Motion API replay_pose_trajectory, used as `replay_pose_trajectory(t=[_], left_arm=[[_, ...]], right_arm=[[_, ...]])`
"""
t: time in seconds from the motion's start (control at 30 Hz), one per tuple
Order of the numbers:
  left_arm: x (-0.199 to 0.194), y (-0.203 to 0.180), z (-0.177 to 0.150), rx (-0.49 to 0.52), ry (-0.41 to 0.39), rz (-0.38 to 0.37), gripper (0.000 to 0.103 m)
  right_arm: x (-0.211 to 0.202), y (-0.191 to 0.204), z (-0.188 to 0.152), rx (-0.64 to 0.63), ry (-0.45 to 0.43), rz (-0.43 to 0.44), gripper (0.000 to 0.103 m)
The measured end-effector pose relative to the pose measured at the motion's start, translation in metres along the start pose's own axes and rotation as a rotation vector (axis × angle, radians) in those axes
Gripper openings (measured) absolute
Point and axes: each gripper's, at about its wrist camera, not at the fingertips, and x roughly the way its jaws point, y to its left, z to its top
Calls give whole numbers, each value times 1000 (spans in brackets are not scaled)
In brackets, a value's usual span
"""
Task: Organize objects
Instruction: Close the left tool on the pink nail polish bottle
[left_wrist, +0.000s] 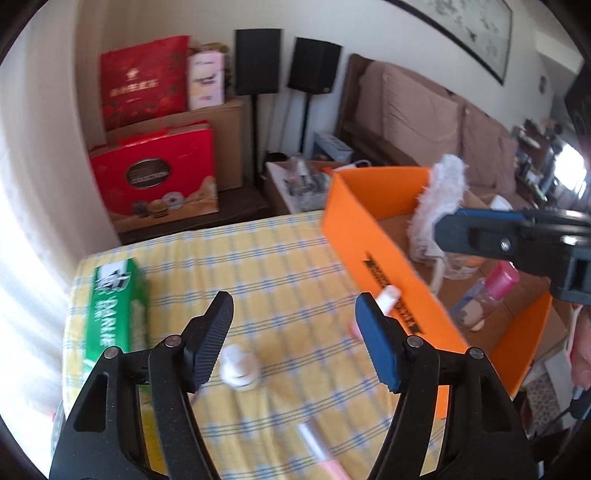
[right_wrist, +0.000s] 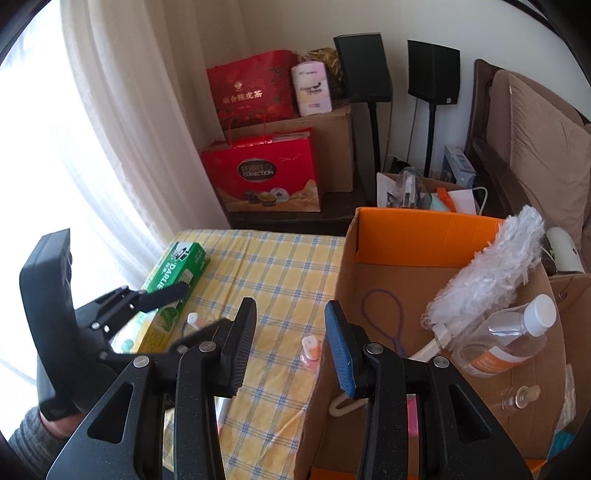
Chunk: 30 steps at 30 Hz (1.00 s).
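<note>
My left gripper (left_wrist: 293, 306) stands open above the yellow checked tablecloth (left_wrist: 280, 258), nothing between its pads. A small white bottle (left_wrist: 238, 371) lies on the cloth just below it. To its left lies a green toothpaste box (left_wrist: 114, 306). My right gripper (right_wrist: 290, 306) is open and empty, hovering at the near left wall of the orange cardboard box (right_wrist: 424, 236). Beyond its fingers a small pink bottle (right_wrist: 310, 350) stands on the cloth beside that wall. Inside the box are a white duster (right_wrist: 487, 273) and a clear bottle (right_wrist: 509, 339).
A pink pen-like stick (left_wrist: 317, 443) lies near the table's front edge. Red gift boxes (right_wrist: 266, 173) and cartons stand behind the table by the curtain. Two black speakers (right_wrist: 364, 70) and a sofa (right_wrist: 535, 147) are farther back. A hand in a grey sleeve (right_wrist: 22, 439) holds the left gripper.
</note>
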Motion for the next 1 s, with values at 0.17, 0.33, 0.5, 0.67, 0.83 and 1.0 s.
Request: replay_pose_trajectory(t=[0.17,0.33,0.5,0.67,0.83,1.0], left_arm=[[16,-28,1,65,18,-66,55],[32,-44,-1,121,40,-94,50],[43,-53,-2,158,51,-124,45],[50,-55,-3,185,55,-175,29],[54,-52,-4,162,49,-233,15],[50,-53,-7,177,38,-223,14]], right_arm=[[-3,-7,-1,6,2,-12,40],[-3,-11,-4,8,7,-15,40],[-1,-14,-8,13,11,-18,40],[1,-20,-11,20,17,-20,40],[1,-24,-11,30,19,-23,40],[1,-24,-10,25,22,-24,40]])
